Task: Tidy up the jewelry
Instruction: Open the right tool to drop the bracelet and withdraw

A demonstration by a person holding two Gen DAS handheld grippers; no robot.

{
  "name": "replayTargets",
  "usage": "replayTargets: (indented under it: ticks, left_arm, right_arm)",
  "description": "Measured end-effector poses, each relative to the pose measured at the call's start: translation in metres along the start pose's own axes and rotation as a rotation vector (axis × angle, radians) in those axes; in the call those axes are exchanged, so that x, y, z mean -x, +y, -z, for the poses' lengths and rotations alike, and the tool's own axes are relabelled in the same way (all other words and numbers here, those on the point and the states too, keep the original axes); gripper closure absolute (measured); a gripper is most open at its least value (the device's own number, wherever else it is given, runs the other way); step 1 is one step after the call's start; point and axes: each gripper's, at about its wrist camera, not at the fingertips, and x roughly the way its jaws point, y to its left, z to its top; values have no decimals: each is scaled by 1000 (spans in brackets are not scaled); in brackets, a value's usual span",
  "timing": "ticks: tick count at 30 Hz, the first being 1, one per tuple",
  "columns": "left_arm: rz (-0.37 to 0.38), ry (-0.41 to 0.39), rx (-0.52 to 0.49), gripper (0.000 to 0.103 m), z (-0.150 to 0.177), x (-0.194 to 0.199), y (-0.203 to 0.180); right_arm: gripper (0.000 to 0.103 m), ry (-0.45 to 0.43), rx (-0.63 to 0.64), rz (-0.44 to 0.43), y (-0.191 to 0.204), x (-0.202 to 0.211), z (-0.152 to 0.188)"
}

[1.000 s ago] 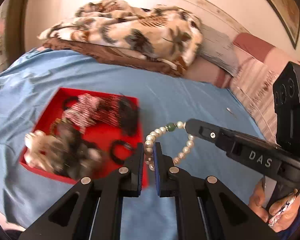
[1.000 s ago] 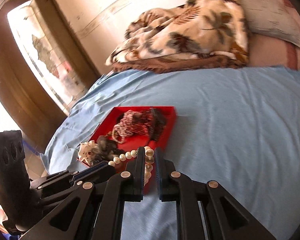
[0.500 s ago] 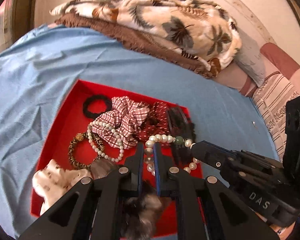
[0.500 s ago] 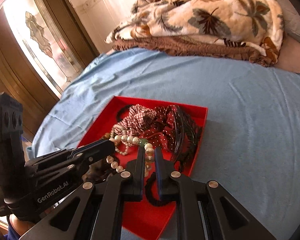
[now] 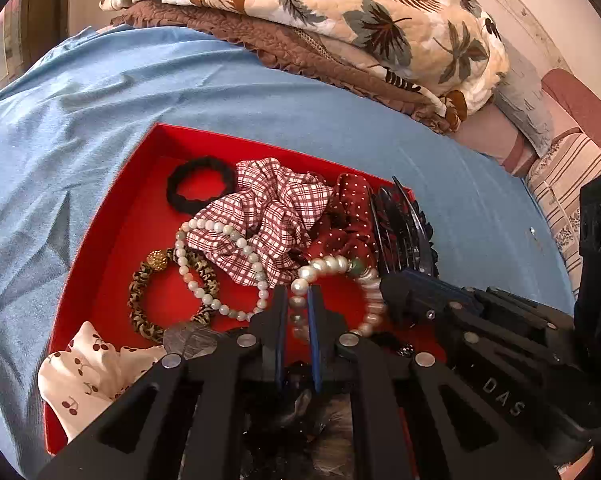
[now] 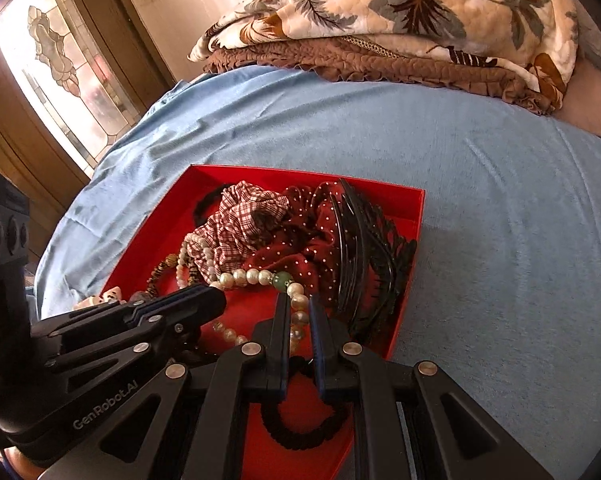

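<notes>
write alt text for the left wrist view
Both tongs, left and right, pinch a pearl bracelet over a red tray of scrunchies and beads on a blue bedsheet.

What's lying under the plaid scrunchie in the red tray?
The plaid scrunchie overlaps a black hair tie and a dotted red scrunchie; a small-bead strand drapes over it. The red tray floor beneath is hidden.

Both wrist cameras look steeply down along their fingers, close above the red tray (image 5: 112, 240) (image 6: 414, 240). The left view faces it from its left side, the right view from its right; both share the tray.
</notes>
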Motion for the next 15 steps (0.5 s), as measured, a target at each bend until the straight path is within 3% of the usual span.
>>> replayTargets:
  ticks: [5, 8, 11, 15]
  left_arm:
    - [20, -20, 4, 90, 1, 7, 1]
    - [24, -47, -7, 81, 4, 16, -2]
    - [24, -75, -19, 73, 7, 26, -4]
    - [21, -120, -26, 61, 12, 38, -8]
  right_arm:
    - [91, -14, -12, -9, -4, 8, -1]
    - [89, -29, -18, -19, -4, 17, -1]
    - [80, -49, -18, -22, -6, 30, 0]
    - [74, -61, -33, -21, -12, 46, 8]
